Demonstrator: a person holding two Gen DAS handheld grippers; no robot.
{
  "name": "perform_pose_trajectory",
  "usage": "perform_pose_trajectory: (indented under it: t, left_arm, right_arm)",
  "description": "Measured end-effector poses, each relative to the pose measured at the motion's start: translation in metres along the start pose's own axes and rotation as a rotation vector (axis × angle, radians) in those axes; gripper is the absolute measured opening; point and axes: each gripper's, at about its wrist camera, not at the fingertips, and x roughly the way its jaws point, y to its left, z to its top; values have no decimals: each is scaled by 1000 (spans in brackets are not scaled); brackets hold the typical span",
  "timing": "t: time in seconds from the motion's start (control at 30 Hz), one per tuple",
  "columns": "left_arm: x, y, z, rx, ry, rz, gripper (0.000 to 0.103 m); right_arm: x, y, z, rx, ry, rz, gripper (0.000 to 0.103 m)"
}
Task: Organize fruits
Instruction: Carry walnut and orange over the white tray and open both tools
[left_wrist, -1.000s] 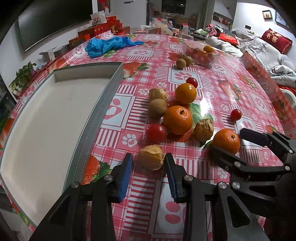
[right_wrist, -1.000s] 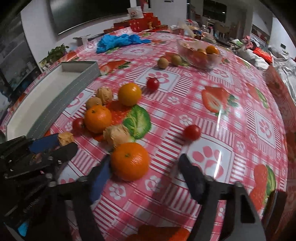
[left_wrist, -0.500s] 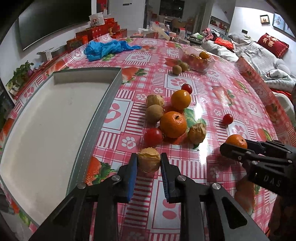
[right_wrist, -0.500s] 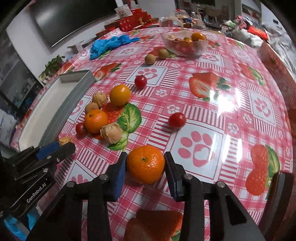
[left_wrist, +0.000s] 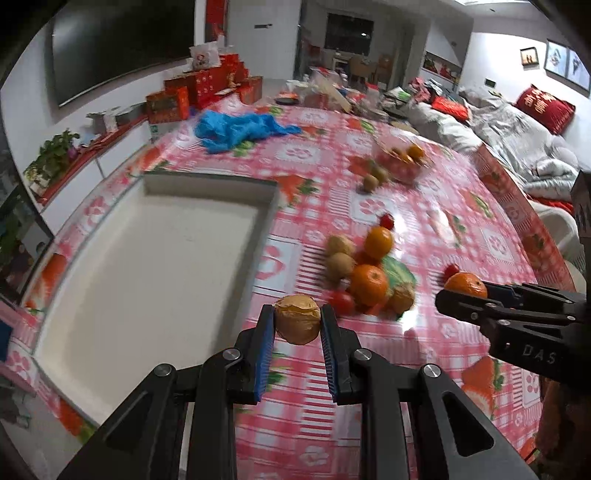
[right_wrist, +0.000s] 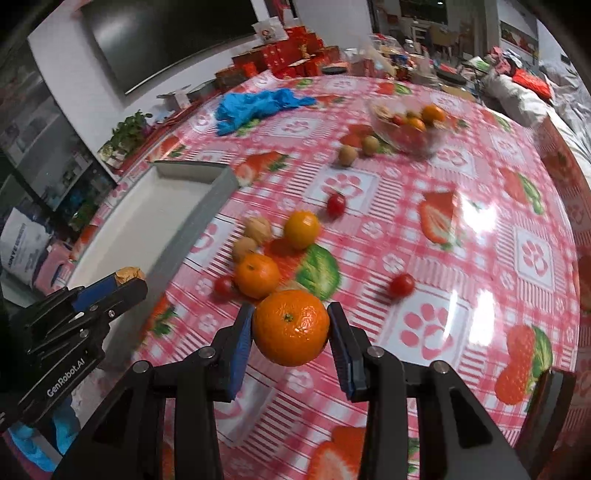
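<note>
The left gripper (left_wrist: 297, 325) clamps a papery-husked brown fruit (left_wrist: 297, 324) between its blue fingers (left_wrist: 265, 347), lifted clear of the tabletop (left_wrist: 388, 369) just beside the grey tray (left_wrist: 155, 266); the right gripper (right_wrist: 291, 332) grips a mandarin (right_wrist: 291, 327), its fingers narrowed onto the peel, above the red checked cloth; loose mandarins, cherry tomatoes and brown fruits (right_wrist: 258, 275) lie near the tray; a glass bowl (right_wrist: 410, 127) of fruit stands well apart.
</note>
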Motion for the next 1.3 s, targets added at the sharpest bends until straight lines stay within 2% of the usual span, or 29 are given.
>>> perform_pose_trajectory:
  t: [0.37,0.47,0.7,0.9,1.2,1.3]
  left_arm:
    - [-8,75,7,-106,-25,97,26]
    - [-6,93,7,-115,-24,171,26]
    - [13,128,-1,-163,26,226,26]
    - [25,138,-6,-175,50,233,26]
    - [36,136,-11,-177,72,225,26]
    - [37,136,-12,-179,72,248,26]
  right_arm:
    - [20,78,32,-122,23,70,43]
    - [31,100,39,-147,40,89,43]
    - [71,144,47,-179,122,136,43]
    - [95,166,42,-227,161,123,43]
    - [104,169,40,-259,167,85,44]
    - [101,171,39,-271,152,77,53]
